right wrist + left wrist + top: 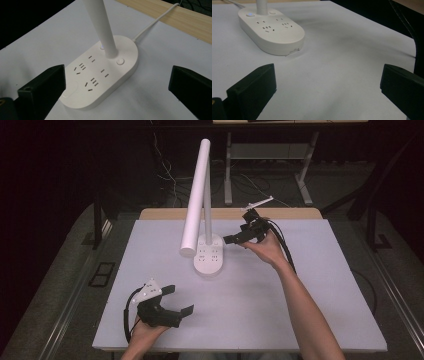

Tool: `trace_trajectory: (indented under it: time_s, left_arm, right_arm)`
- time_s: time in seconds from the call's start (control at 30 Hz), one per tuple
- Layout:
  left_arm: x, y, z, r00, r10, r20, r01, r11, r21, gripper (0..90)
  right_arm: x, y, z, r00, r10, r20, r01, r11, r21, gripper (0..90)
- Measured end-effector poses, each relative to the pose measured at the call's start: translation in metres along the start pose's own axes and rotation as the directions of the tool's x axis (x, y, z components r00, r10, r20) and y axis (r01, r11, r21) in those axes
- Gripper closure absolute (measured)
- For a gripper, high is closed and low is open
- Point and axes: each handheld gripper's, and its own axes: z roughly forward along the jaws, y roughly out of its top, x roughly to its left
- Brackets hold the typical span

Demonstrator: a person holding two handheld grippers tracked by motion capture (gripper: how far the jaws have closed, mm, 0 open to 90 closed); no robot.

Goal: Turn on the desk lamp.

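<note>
A white desk lamp stands mid-table on an oval base [208, 260] that carries several sockets. Its thin stem [207, 220] holds a long tube head [196, 195] tilted toward me. My right gripper [239, 227] is open just right of the base, its jaws pointing at it. In the right gripper view the base [100, 75], the stem [101, 22] and a round button [120, 61] lie ahead of the open right gripper [117, 85]. My left gripper [180, 300] rests open near the front left, empty. Ahead of the left gripper [328, 82] the base [272, 32] shows a small blue-lit button [250, 14].
A white mat [300, 285] covers the table, with a wooden strip [290, 213] bare along the far edge. The lamp's white cord [150, 25] runs off toward that wooden edge [180, 20]. Desk legs and loose wires stand on the dark floor beyond.
</note>
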Motion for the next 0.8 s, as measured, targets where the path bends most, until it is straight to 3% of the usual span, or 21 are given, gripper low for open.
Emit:
trace_trajectory:
  time_s: [0.23,0.5,0.53,0.63,0.67,0.8]
  left_arm:
    - [0.001,0.000,0.000,1.0000,0.001,0.008,-0.001,1.0000,0.000,0.0]
    - [0.002,0.000,0.000,1.0000,0.000,0.008,0.000,1.0000,0.001,0.0]
    - [0.002,0.000,0.000,1.0000,-0.001,0.008,0.001,1.0000,-0.001,0.0]
    - [0.002,0.000,0.000,1.0000,0.000,0.008,0.000,1.0000,0.001,0.0]
    - [0.002,0.000,0.000,1.0000,0.000,0.009,0.000,1.0000,0.001,0.0]
    - [0.002,0.000,0.000,0.9999,-0.005,0.010,0.005,1.0000,-0.002,0.0]
  right_arm:
    - [-0.006,0.002,0.019,0.9997,0.018,-0.018,-0.018,1.000,-0.010,0.8]
    - [-0.002,0.003,0.033,0.9984,0.043,-0.037,-0.043,0.999,-0.016,0.8]
    - [-0.003,0.002,0.036,0.9982,0.033,-0.050,-0.034,0.999,-0.020,8.4]
    - [-0.003,0.002,0.039,0.9980,0.035,-0.052,-0.036,0.999,-0.025,9.3]
    - [-0.004,0.001,0.040,0.9979,0.036,-0.054,-0.037,0.999,-0.024,14.7]
    - [-0.008,0.001,0.044,0.9972,0.039,-0.063,-0.041,0.999,-0.032,22.3]
